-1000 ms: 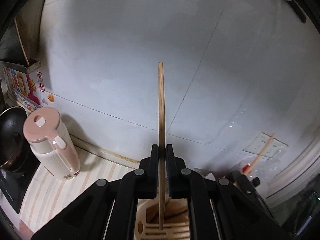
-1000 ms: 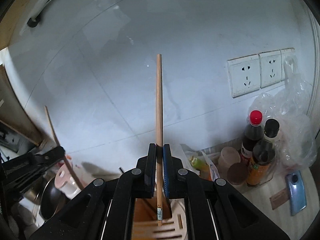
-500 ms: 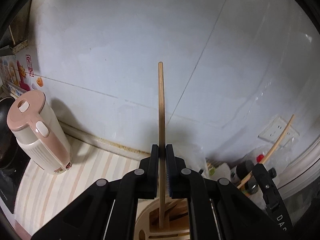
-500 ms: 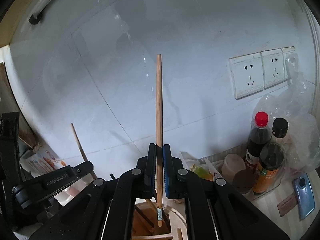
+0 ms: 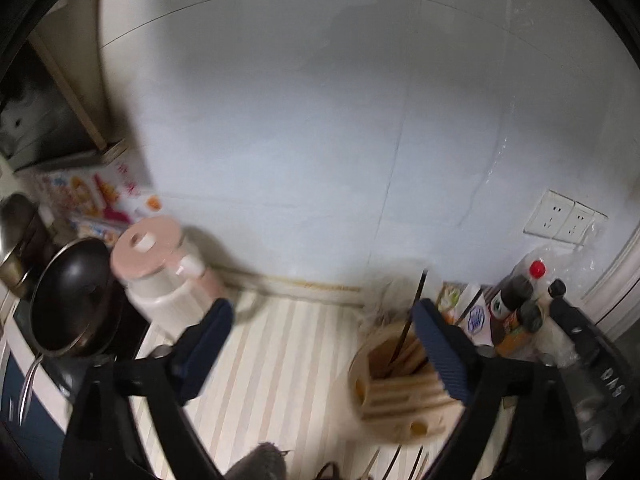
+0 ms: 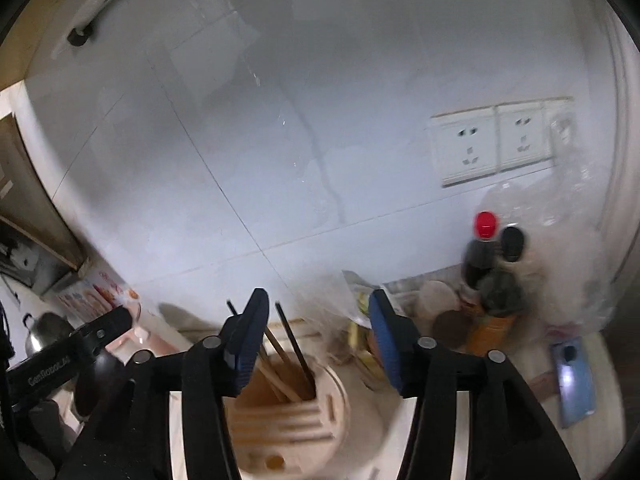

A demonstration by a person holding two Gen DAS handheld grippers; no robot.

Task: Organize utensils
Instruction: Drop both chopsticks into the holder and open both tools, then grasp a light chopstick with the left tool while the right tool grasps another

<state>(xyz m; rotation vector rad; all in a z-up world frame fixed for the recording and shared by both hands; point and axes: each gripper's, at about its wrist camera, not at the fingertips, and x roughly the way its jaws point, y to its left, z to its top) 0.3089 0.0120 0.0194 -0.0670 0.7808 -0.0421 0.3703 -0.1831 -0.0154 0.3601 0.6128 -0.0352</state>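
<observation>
Now both jaws have just been opening: our left hand-held gripper (image 5: 320,344) gapes wide w/ nothing between, right hand-held gripper (image 6: 316,340) spread, empty. Chopsticks (image 6: 290,354) stand in the utensil holder (image 6: 332,412) on the table (image 5: 280,360). We count approx. four sticks inside; a few more lie below, so not done

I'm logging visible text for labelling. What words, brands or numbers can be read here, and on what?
"GenRobot.AI": roughly, blurred, on the black left gripper body in the right wrist view.
"DAS": on the black strap in the left wrist view.
Colourful wall poster, dark sauce bottle label: too blurred.
</observation>
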